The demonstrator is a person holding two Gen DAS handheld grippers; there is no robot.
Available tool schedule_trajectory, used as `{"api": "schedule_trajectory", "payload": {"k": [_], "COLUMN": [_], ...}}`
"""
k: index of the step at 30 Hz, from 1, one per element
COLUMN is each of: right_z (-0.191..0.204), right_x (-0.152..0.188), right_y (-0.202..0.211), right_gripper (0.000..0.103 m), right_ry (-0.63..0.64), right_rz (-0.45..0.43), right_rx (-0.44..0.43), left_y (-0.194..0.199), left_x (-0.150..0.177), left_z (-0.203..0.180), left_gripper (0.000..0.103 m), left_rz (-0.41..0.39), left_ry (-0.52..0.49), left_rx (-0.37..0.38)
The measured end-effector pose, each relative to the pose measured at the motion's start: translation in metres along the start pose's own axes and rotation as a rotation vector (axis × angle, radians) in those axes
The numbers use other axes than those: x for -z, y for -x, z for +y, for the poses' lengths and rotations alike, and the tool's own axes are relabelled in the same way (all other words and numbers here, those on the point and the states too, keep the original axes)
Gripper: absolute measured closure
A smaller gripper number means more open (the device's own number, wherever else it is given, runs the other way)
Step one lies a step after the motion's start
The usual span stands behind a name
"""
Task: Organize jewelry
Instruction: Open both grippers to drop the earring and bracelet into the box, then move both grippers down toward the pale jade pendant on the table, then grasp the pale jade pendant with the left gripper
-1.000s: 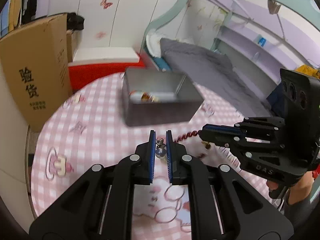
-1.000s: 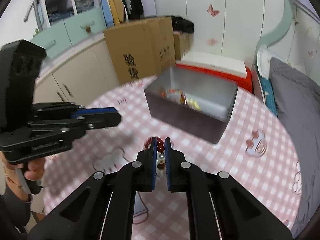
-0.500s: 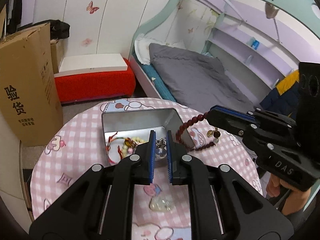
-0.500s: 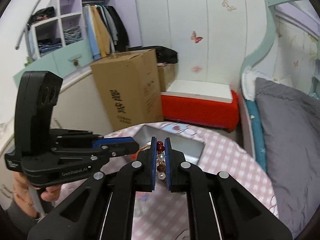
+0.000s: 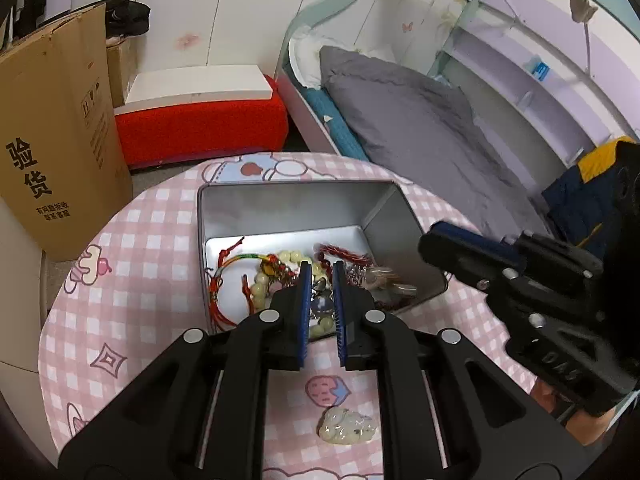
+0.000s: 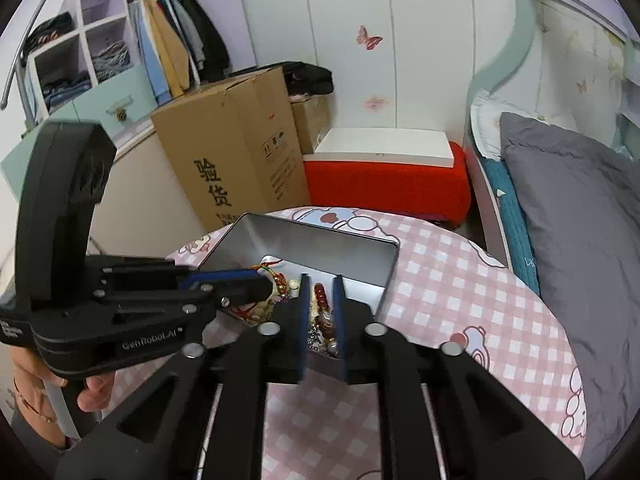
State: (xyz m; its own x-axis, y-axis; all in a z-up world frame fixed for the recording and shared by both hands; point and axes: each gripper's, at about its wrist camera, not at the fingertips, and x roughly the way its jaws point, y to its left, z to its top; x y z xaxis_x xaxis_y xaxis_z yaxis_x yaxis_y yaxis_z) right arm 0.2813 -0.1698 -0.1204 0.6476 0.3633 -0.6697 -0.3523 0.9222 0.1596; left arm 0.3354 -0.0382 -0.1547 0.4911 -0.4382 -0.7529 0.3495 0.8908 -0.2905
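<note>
A silver tin box (image 5: 280,204) (image 6: 360,248) stands on the round pink checked table and holds several bracelets and bead strings (image 5: 276,268). My left gripper (image 5: 321,276) hangs over the box's near edge, shut on a small silver charm piece (image 5: 322,300). My right gripper (image 6: 322,292) is over the box's right part, jaws slightly apart; a red bead bracelet (image 6: 320,296) shows between the fingers, and I cannot tell whether it is still held. A pale jade pendant (image 5: 347,428) lies on the table in front of the box.
A tall cardboard box (image 5: 52,132) (image 6: 240,160) stands on the floor left of the table. A red bench (image 5: 200,124) and a bed with a grey quilt (image 5: 420,128) lie behind. The table edge (image 5: 52,312) curves close on the left.
Both grippers rose from the tabletop and moved over the tin box. The red bead bracelet, earlier dangling from my right gripper, now lies low at the box, and the right jaws have parted a little.
</note>
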Motion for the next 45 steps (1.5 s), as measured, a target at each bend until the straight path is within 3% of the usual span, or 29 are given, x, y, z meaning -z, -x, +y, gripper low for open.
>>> {"api": "schedule_trajectory", "payload": {"k": [3, 5, 6, 7, 14, 17, 26, 33, 41, 45], "right_z": [-0.001, -0.002, -0.002, -0.002, 0.001, 0.003, 0.007, 0.006, 0.002, 0.000], "right_x": [0.001, 0.003, 0.004, 0.004, 0.013, 0.021, 0.060, 0.082, 0.082, 0.076], "right_y": [0.012, 0.023, 0.029, 0.032, 0.062, 0.071, 0.068, 0.056, 0.053, 0.049], "right_gripper": [0.078, 0.076, 0.075, 0.074, 0.069, 0.065, 0.060, 0.059, 0.056, 0.056], "right_ry": [-0.014, -0.023, -0.027, -0.029, -0.034, -0.033, -0.046, -0.072, -0.078, -0.086], "right_rz": [-0.022, -0.039, -0.047, -0.053, -0.086, -0.088, -0.036, 0.014, 0.011, 0.003], "right_rx": [-0.006, -0.010, -0.012, -0.012, -0.016, -0.012, 0.005, 0.003, 0.001, 0.002], "left_y": [0.004, 0.012, 0.016, 0.025, 0.061, 0.071, 0.046, 0.020, 0.004, 0.002], "left_x": [0.003, 0.006, 0.007, 0.009, 0.022, 0.040, 0.098, 0.111, 0.117, 0.115], "left_z": [-0.002, -0.003, -0.003, -0.004, -0.016, -0.025, -0.035, -0.047, -0.046, -0.048], "left_gripper": [0.091, 0.064, 0.029, 0.027, 0.027, 0.027, 0.027, 0.027, 0.028, 0.060], "left_rz": [-0.004, -0.022, -0.039, -0.087, -0.152, -0.173, -0.070, -0.006, 0.034, 0.030], "left_ry": [-0.004, 0.001, 0.003, 0.013, 0.000, -0.046, -0.081, -0.118, -0.133, -0.171], "left_rx": [-0.018, -0.020, -0.025, -0.026, -0.027, -0.062, -0.104, -0.151, -0.180, -0.222]}}
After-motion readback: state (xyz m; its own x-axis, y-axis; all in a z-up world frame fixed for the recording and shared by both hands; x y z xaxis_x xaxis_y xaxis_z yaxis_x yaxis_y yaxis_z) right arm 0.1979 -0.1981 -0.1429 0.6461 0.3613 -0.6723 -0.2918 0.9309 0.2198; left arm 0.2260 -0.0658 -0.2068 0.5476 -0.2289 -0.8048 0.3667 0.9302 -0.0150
